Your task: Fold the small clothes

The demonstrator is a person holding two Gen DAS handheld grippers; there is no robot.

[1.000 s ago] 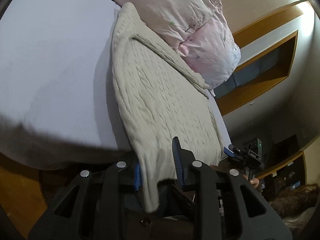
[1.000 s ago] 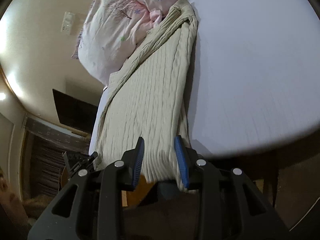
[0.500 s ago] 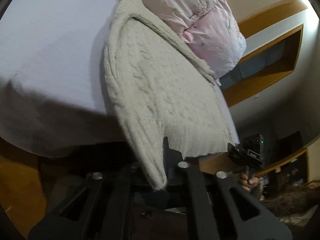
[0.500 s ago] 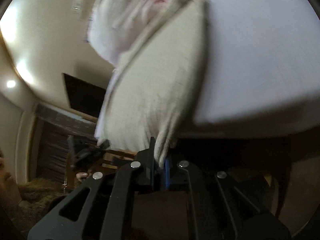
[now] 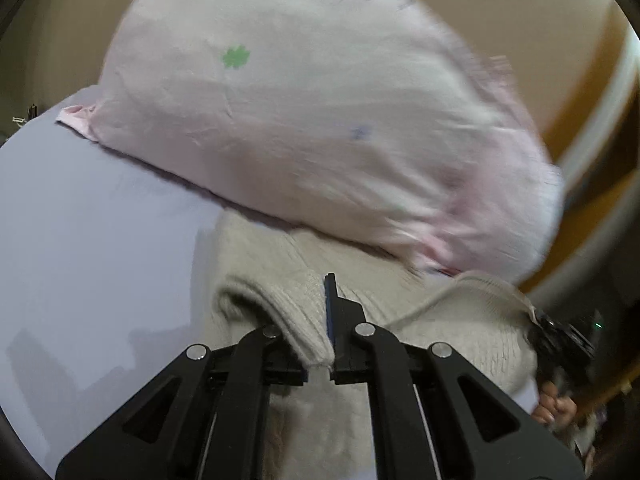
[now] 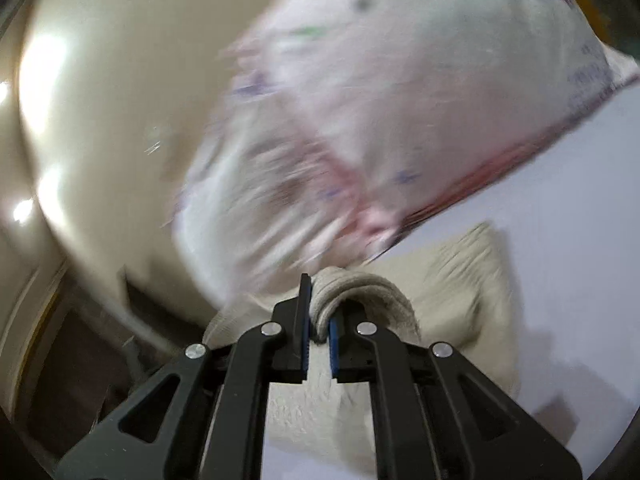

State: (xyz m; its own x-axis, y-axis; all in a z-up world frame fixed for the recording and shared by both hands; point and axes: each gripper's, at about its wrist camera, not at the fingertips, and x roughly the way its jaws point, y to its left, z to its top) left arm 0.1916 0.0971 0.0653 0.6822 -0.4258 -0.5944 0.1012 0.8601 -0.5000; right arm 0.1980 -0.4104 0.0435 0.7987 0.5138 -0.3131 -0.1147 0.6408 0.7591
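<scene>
Fingers of both grippers pinch the ribbed hem of the cream cable-knit sweater (image 5: 296,320): the left gripper (image 5: 320,344) at one corner, the right gripper (image 6: 318,328) at the other. A second ago that hem hung over the near edge of the lavender-sheeted bed (image 5: 92,240); now it has been carried up over the body toward the pink flowered pillow (image 5: 312,120), so the lengthwise fold looks nearly laid. Beyond the bed are a cream wall (image 6: 100,120) and wooden trim (image 5: 592,216).
</scene>
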